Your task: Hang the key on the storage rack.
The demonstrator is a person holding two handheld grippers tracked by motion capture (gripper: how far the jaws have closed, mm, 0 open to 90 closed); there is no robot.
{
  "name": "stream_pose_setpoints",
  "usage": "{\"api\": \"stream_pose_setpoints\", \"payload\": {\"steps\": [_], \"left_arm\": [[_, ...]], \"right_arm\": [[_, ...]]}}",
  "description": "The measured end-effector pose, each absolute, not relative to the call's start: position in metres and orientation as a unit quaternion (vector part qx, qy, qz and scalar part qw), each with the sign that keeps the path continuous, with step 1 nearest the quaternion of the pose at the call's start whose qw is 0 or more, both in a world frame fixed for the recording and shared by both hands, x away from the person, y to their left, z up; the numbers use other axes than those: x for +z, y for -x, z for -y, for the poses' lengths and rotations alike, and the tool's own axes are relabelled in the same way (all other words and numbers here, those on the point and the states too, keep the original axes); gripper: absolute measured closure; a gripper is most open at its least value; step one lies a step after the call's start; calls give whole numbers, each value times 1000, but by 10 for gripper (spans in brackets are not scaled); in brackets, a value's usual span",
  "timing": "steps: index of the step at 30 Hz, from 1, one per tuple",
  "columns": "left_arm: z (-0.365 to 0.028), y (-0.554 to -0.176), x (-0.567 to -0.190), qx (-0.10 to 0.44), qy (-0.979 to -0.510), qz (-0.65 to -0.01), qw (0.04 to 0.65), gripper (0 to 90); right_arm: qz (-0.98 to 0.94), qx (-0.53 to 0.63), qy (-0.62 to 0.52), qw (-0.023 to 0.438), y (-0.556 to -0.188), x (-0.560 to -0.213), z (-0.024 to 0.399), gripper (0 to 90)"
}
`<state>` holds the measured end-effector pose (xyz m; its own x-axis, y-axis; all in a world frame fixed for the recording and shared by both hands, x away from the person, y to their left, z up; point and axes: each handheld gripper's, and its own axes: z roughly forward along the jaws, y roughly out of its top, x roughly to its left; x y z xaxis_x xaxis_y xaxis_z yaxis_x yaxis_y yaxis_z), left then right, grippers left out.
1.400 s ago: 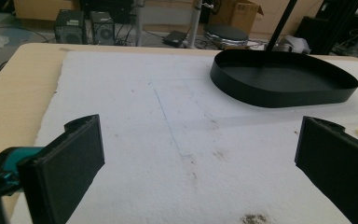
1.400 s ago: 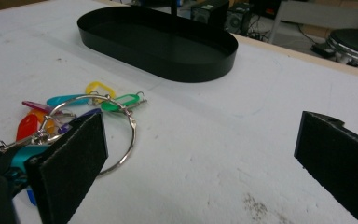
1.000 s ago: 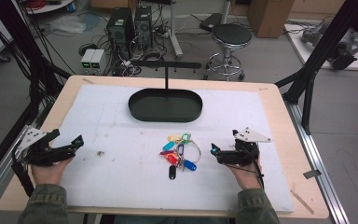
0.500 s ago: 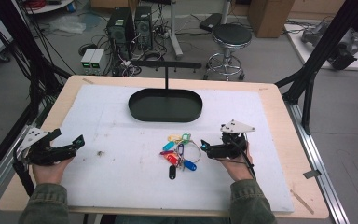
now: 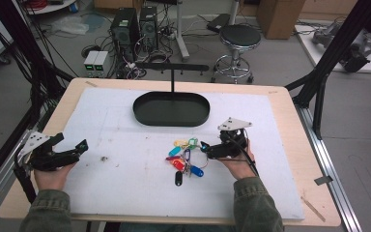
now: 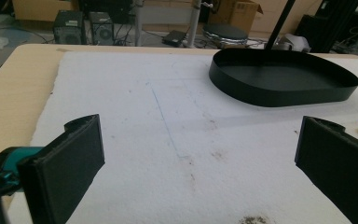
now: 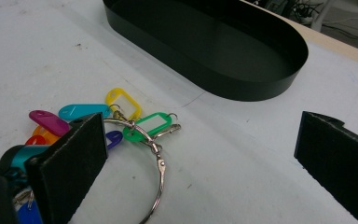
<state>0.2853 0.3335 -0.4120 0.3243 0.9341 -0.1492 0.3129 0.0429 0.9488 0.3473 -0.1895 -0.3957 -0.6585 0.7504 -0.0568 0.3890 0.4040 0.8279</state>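
Your right gripper [image 5: 207, 148] fingers gape wide beside the glossy plastic key tags [image 7: 121, 116] on their wire ring [image 7: 156, 182]. Your left gripper [image 5: 77, 147] fingers also gape wide over fuzzy white worktop [image 6: 168, 140]. Smooth black oval tray [image 7: 223, 51] lies beyond.

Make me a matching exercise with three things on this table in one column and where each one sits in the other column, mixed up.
Things:
1. black oval tray
2. bunch of coloured key tags
3. left gripper

Places:
A. near the table's left edge, over bare white mat
B. far middle of the mat
C. middle of the mat, just beside the open right gripper

Pairs: 1-B, 2-C, 3-A
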Motion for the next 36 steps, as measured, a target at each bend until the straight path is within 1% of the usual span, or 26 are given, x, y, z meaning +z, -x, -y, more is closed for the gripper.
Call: {"api": "stream_pose_setpoints", "payload": {"steps": [13,23,30,31,36], "left_arm": [[-334,-287,-413,295,-626,-502,520,17],[-334,-288,-413,293,-624,-504,521,17],[-334,-288,-414,291,-625,-503,521,17],[-334,-288,-414,291,-624,-503,522,17],[-334,-288,-413,294,-623,-508,517,17]], "right_arm": [[-839,382,-337,190,-365,-408,169,15],[-858,364,-314,181,-377,-405,152,15],[-867,345,-315,170,-382,-412,150,16],[-872,339,-314,164,-383,-415,149,31],[-883,320,-309,151,-384,-421,146,50]]}}
